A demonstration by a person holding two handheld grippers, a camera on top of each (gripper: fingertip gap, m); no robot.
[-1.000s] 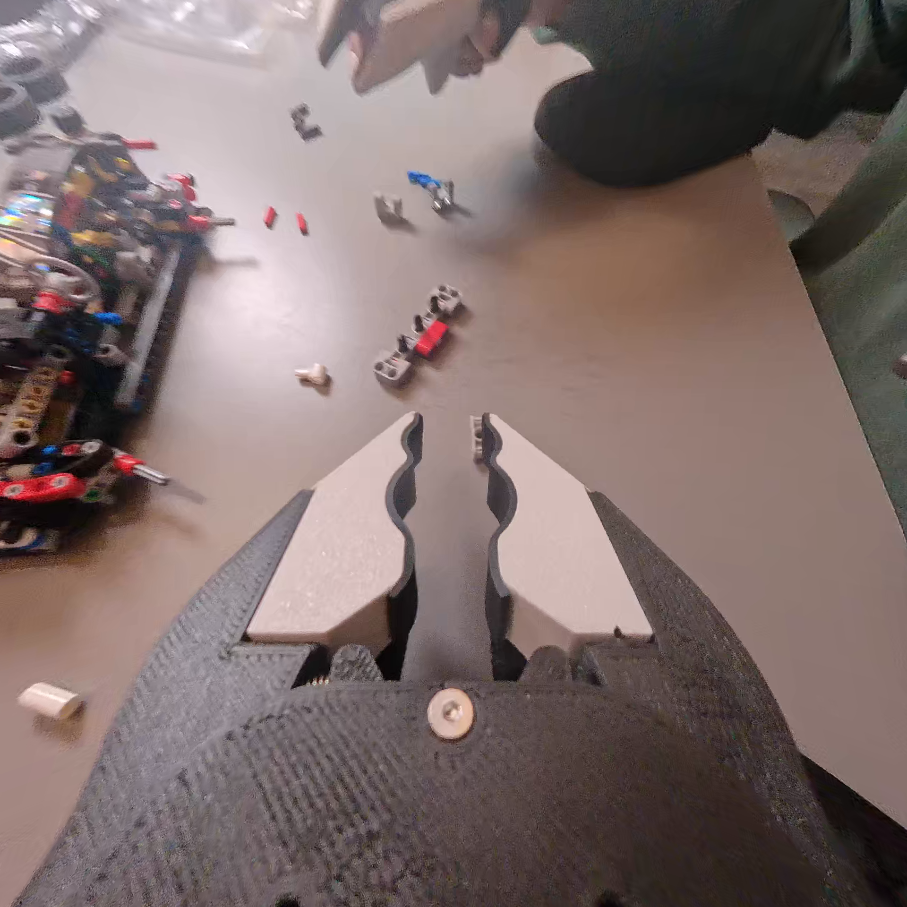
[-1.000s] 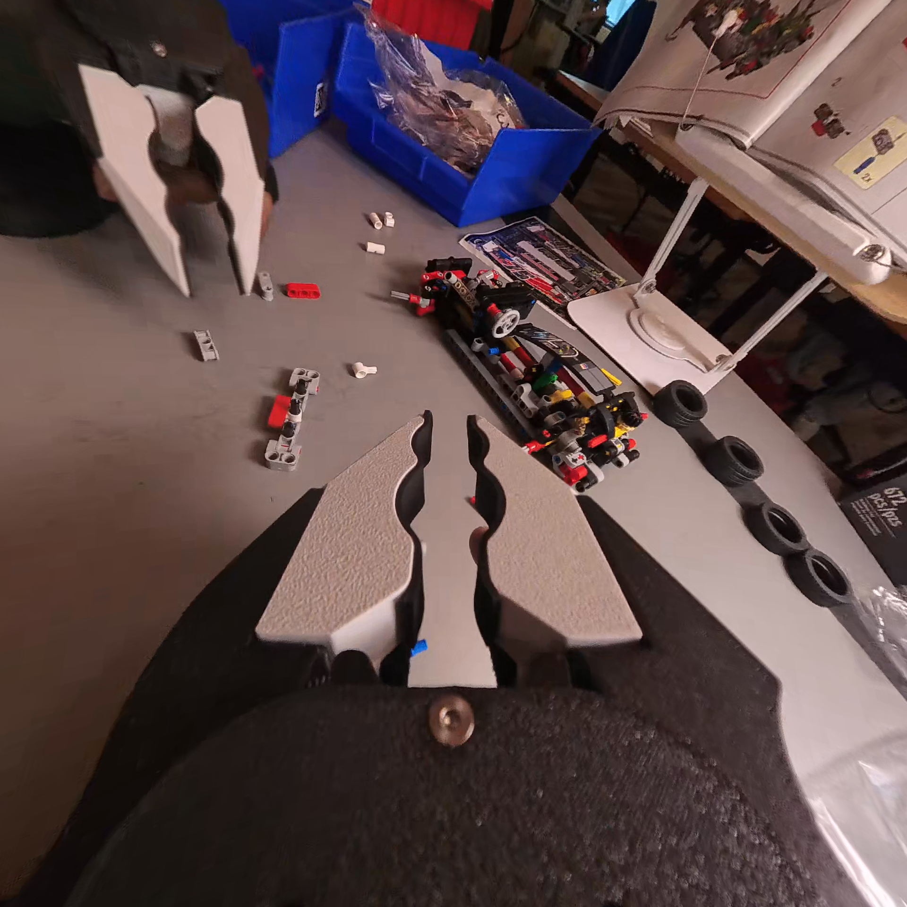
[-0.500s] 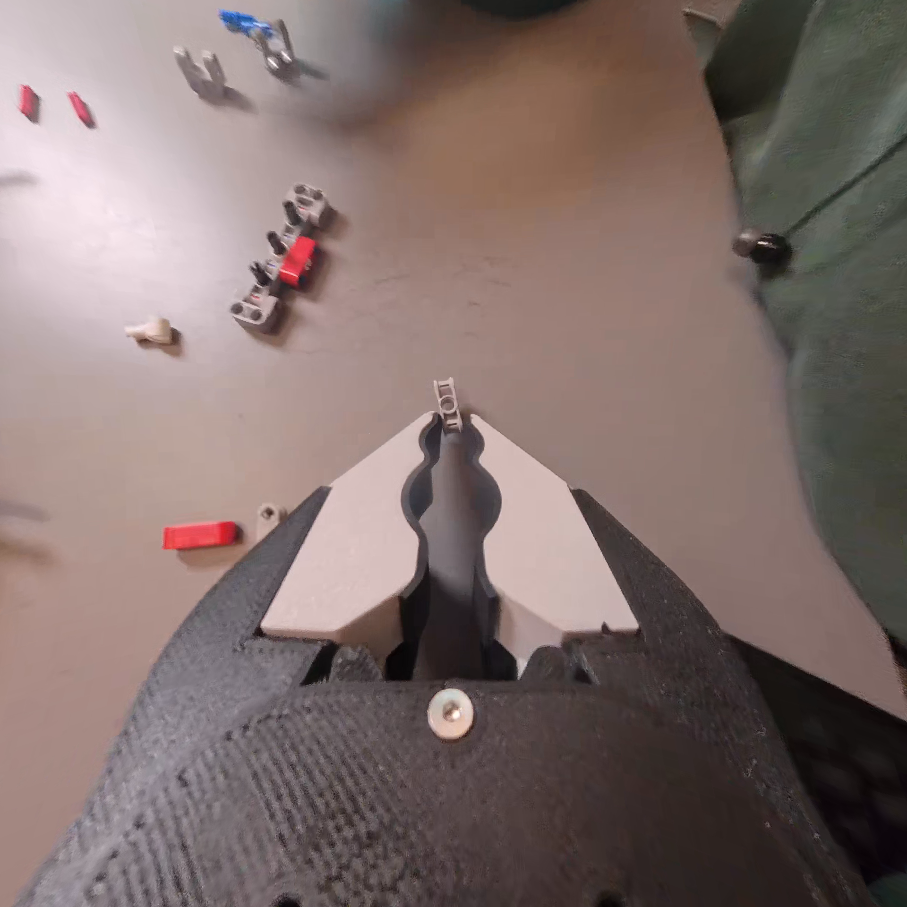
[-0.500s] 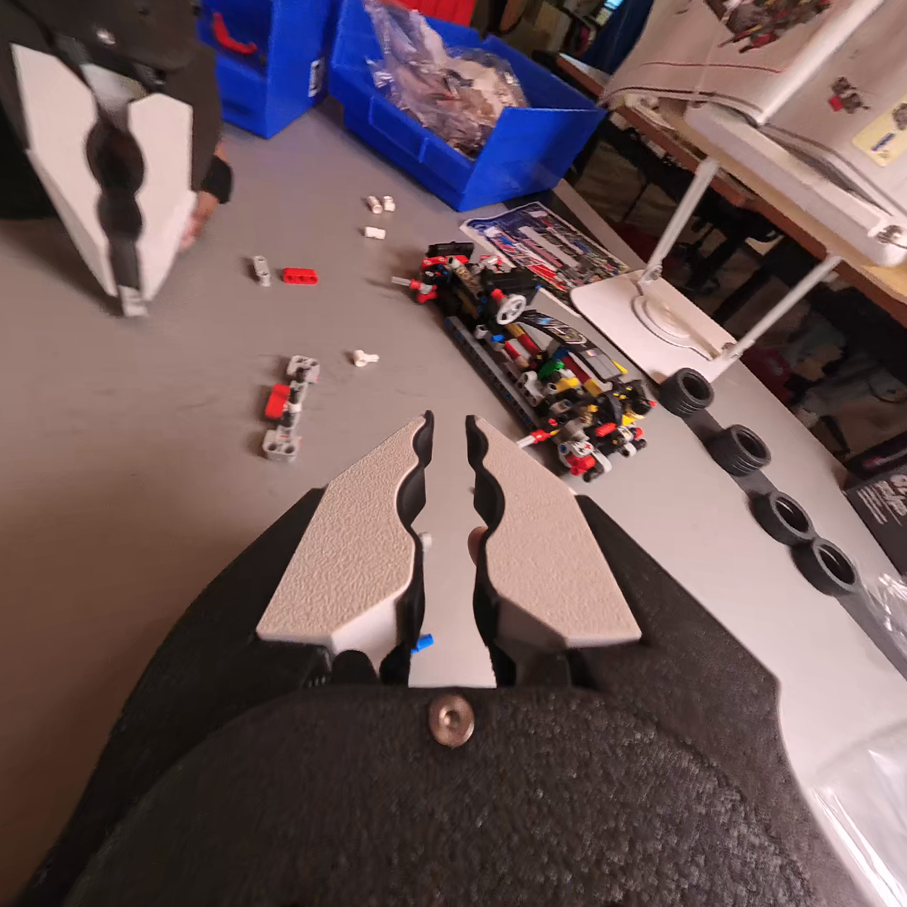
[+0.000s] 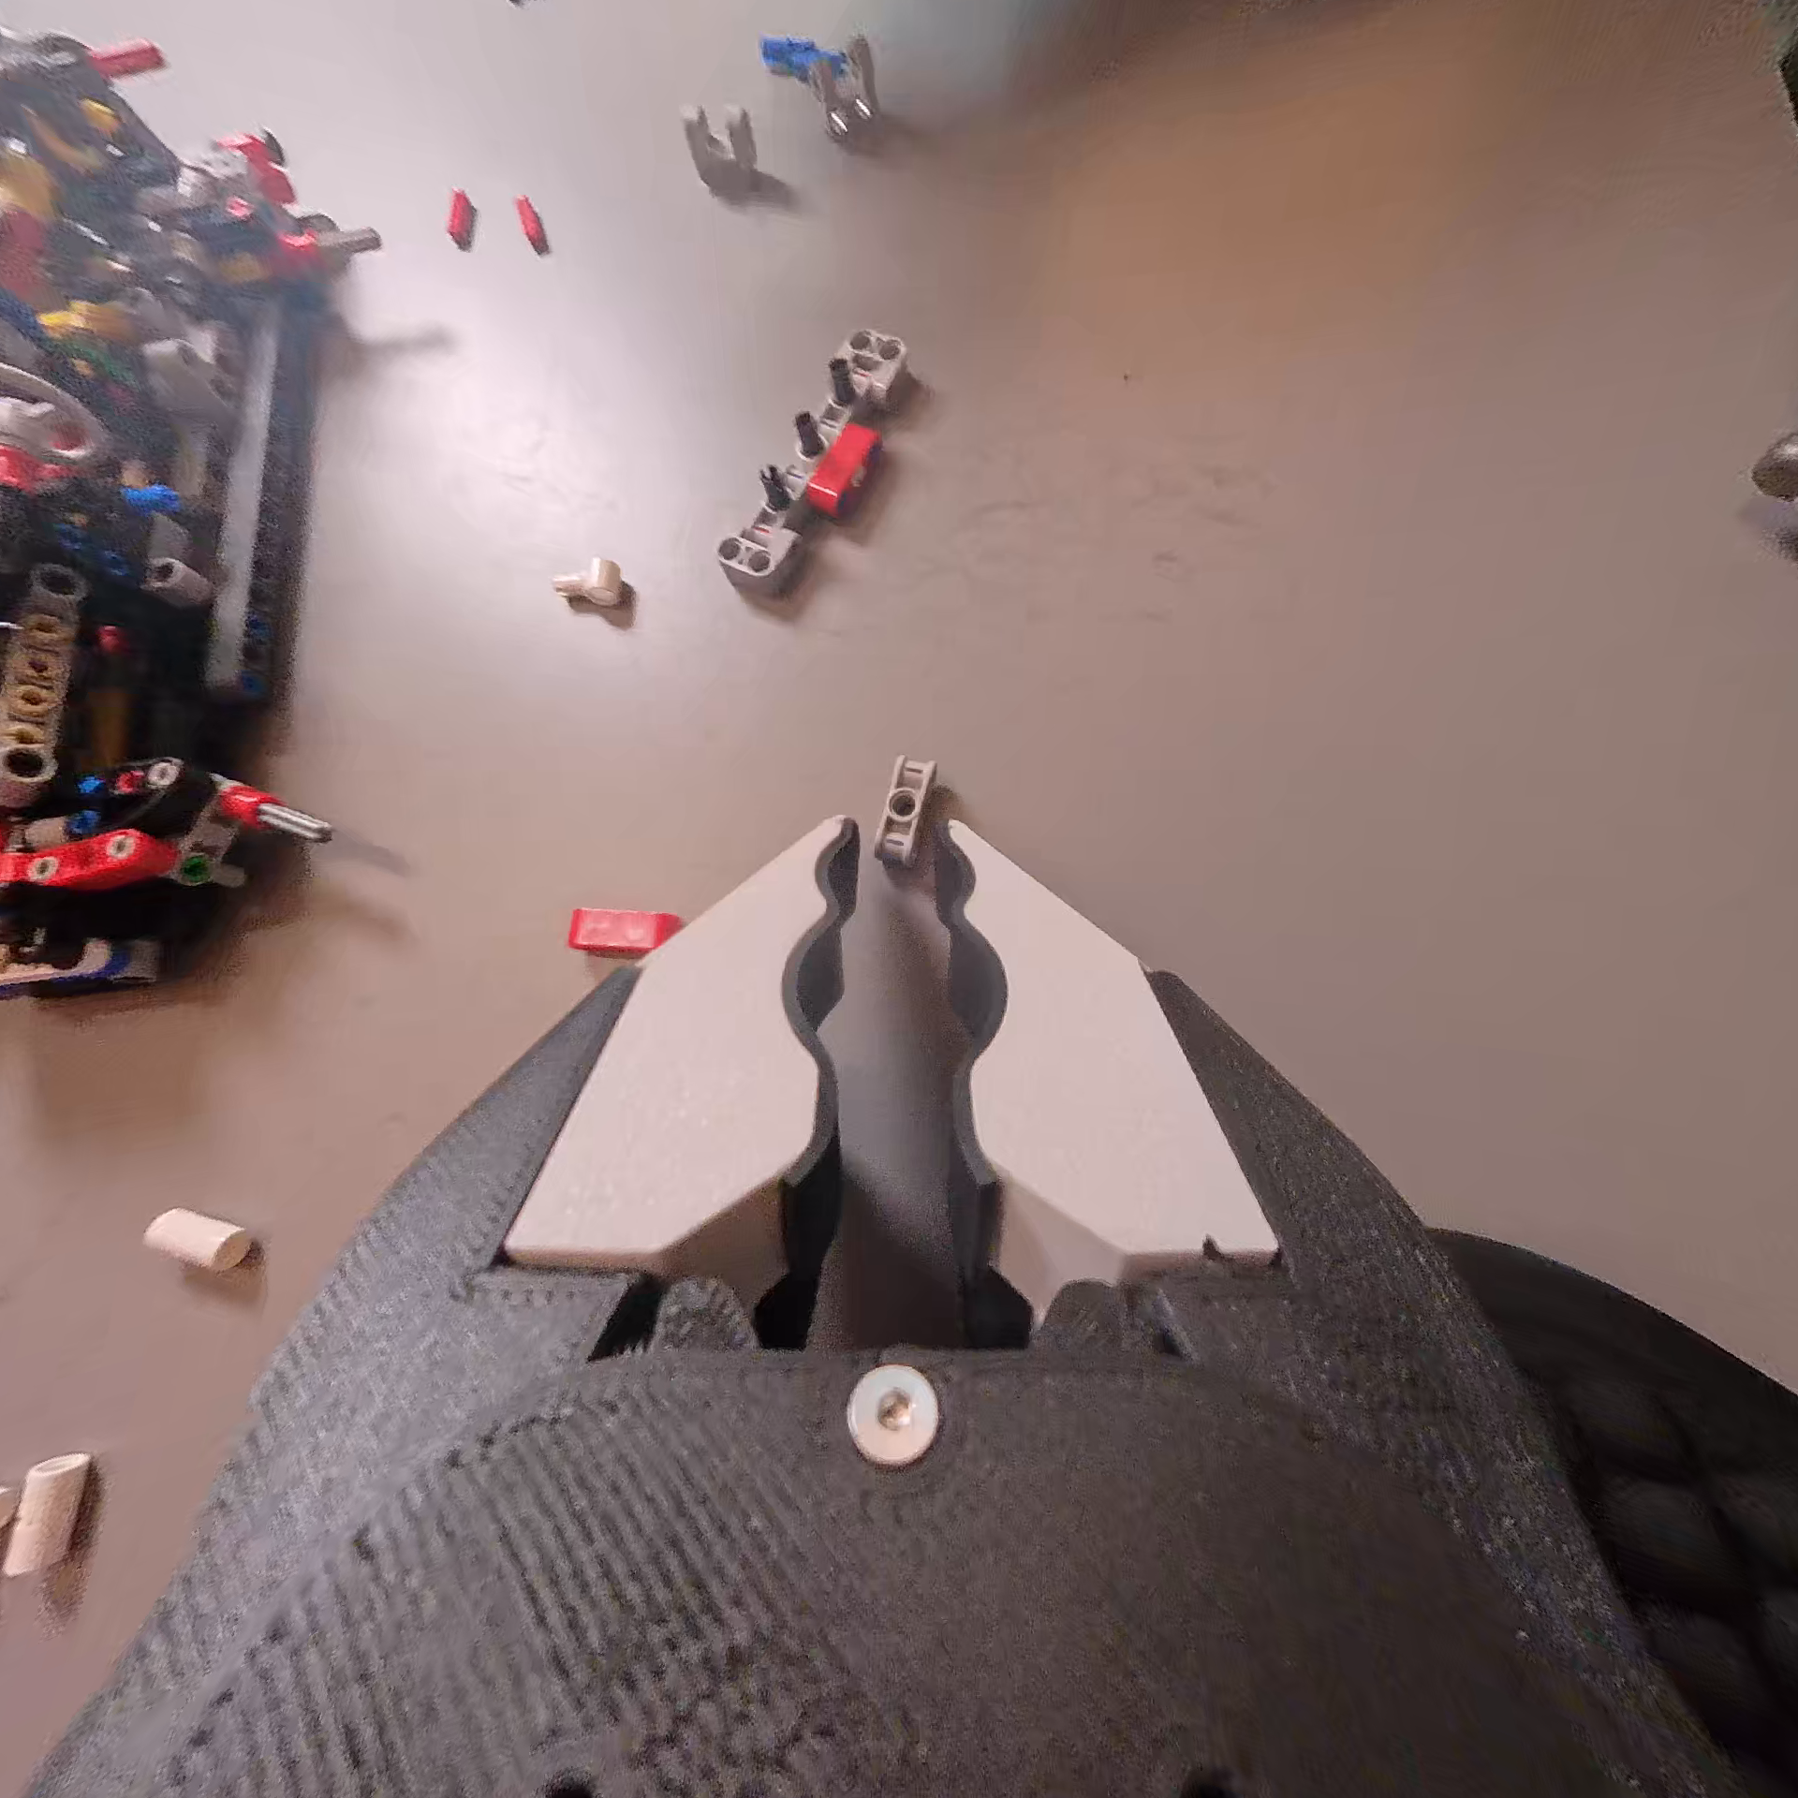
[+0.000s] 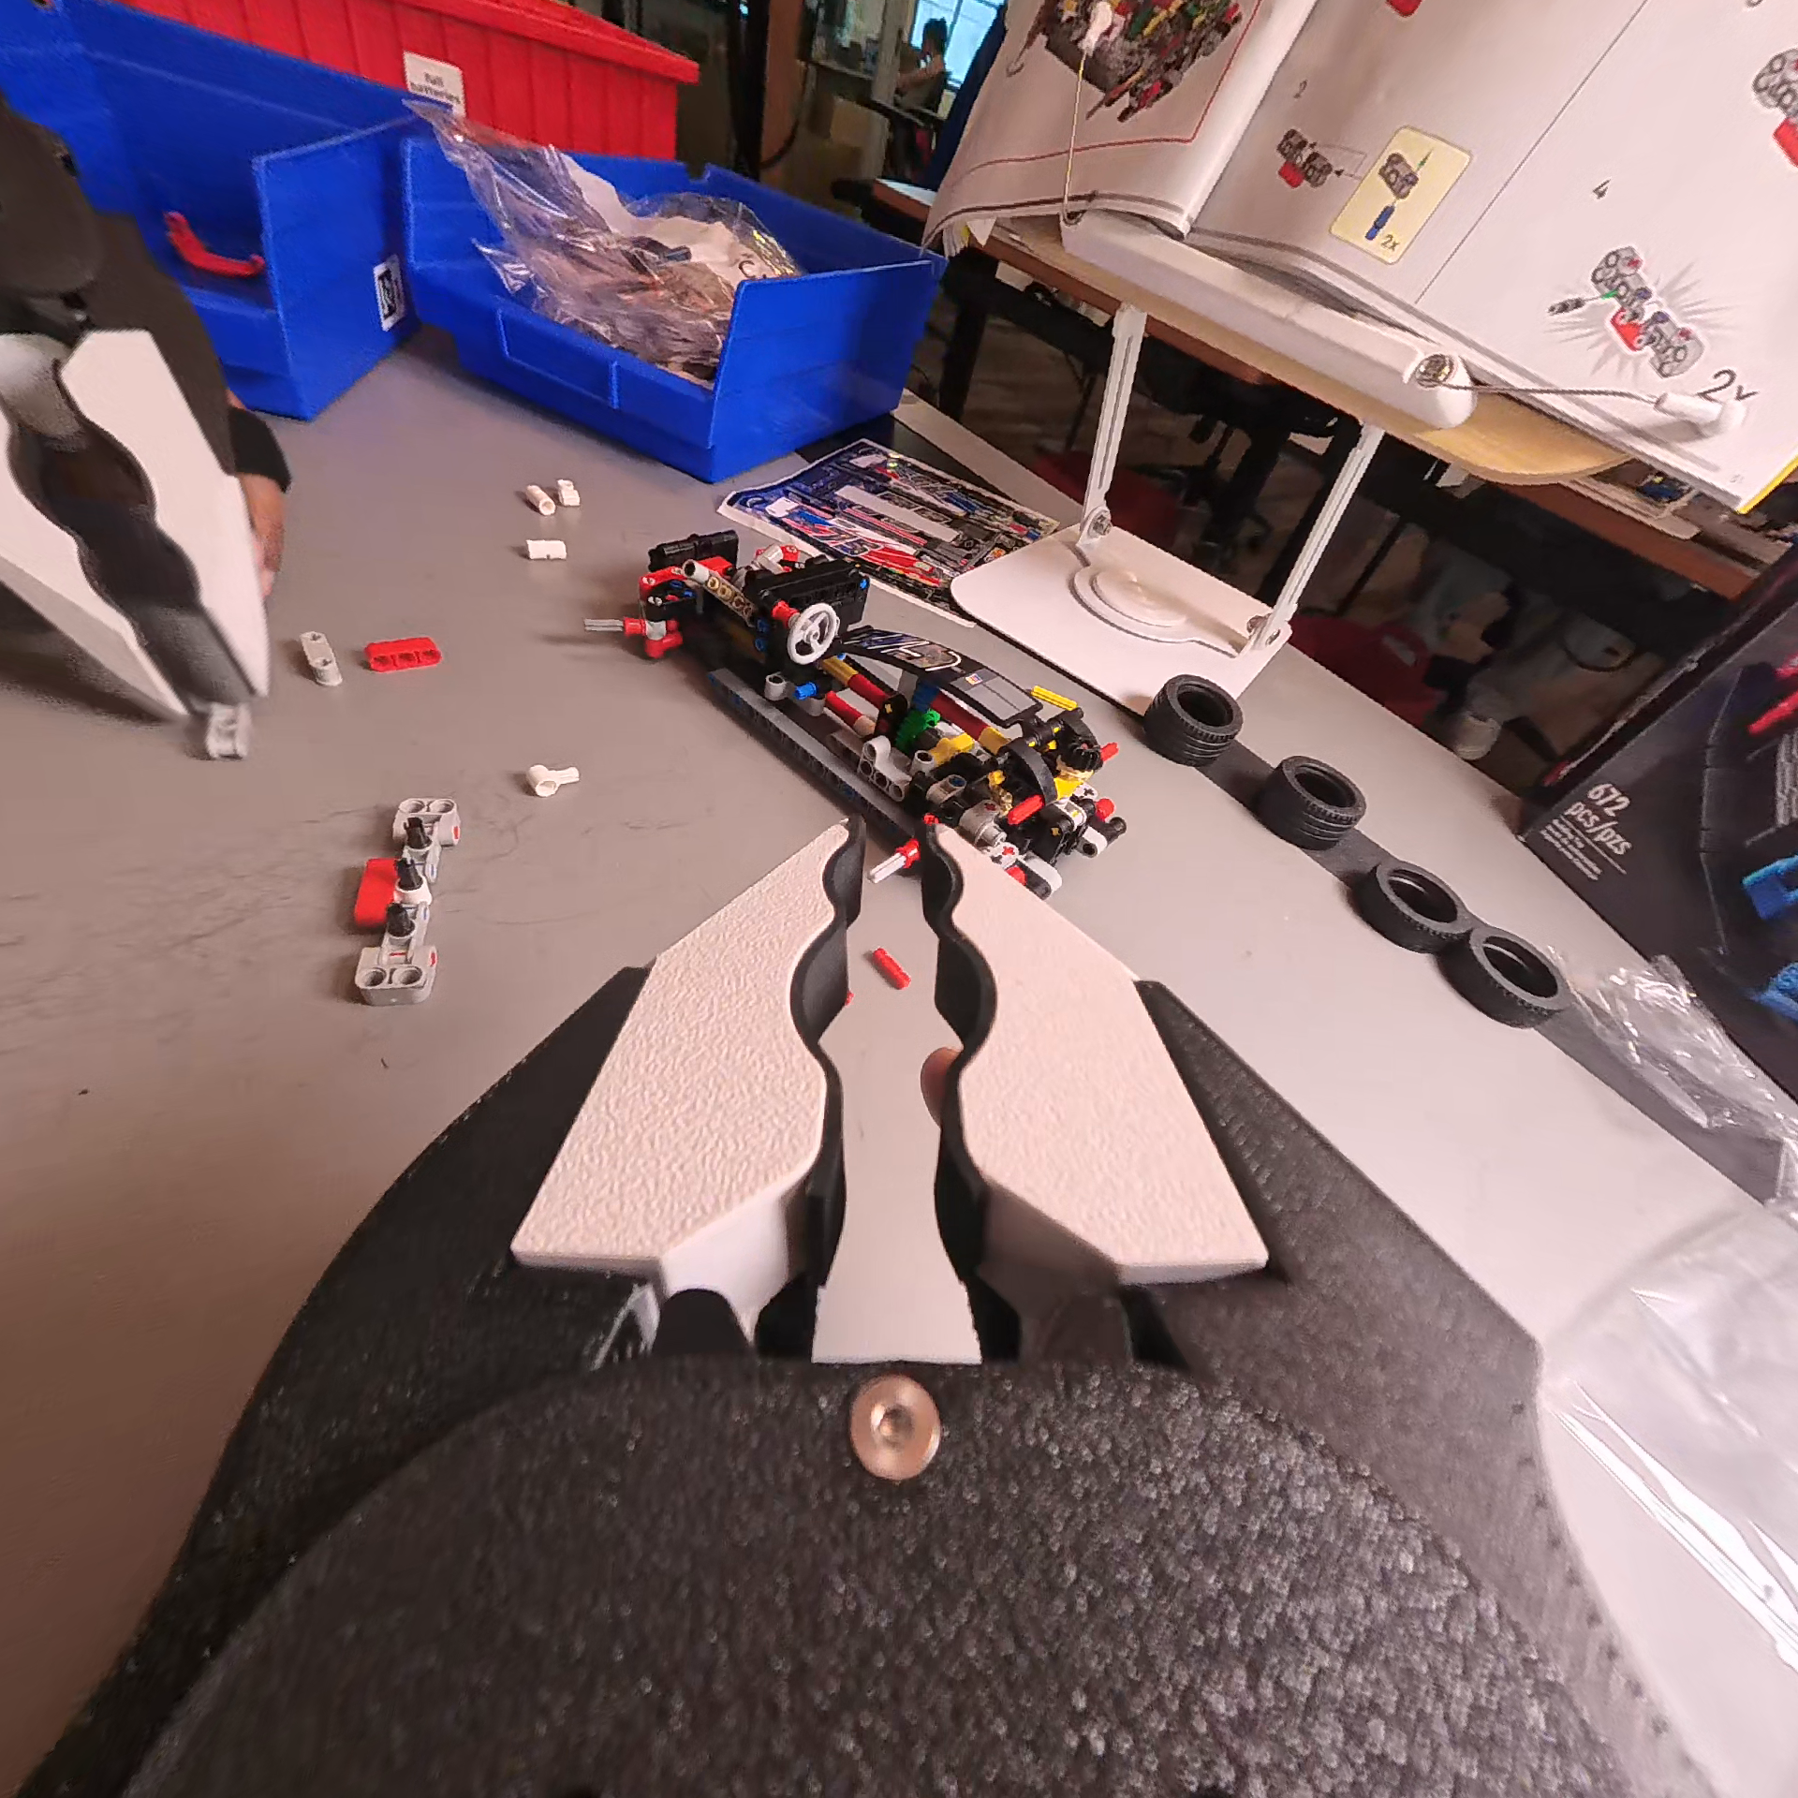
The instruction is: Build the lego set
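My left gripper (image 5: 903,839) is open a little, low over the table. A small grey lego connector (image 5: 906,809) lies just at its fingertips, nearer the right finger. The right wrist view shows this gripper (image 6: 222,696) at the far left with the grey connector (image 6: 226,730) under its tips. My right gripper (image 6: 890,842) is open a little and empty, above the table near the end of the partly built lego car (image 6: 876,701). The car also shows in the left wrist view (image 5: 107,467). A grey and red sub-assembly (image 6: 404,900) lies between the grippers.
Loose parts lie around: a red beam (image 5: 623,927), red pins (image 5: 462,216), white pegs (image 5: 199,1238). Blue bins (image 6: 681,321) stand at the back. Several black tyres (image 6: 1309,803), a booklet stand (image 6: 1119,593), a box (image 6: 1673,808) and plastic wrap (image 6: 1673,1362) are on the right. Left tips to right tips: about 25 cm. From the right gripper's tips to the partly built lego car (image 6: 876,701) is close to 15 cm.
My left gripper shut on the small grey connector, carried it towards the car, and has now opened with the connector lying at its tips. My right gripper stayed open and shifted slightly.
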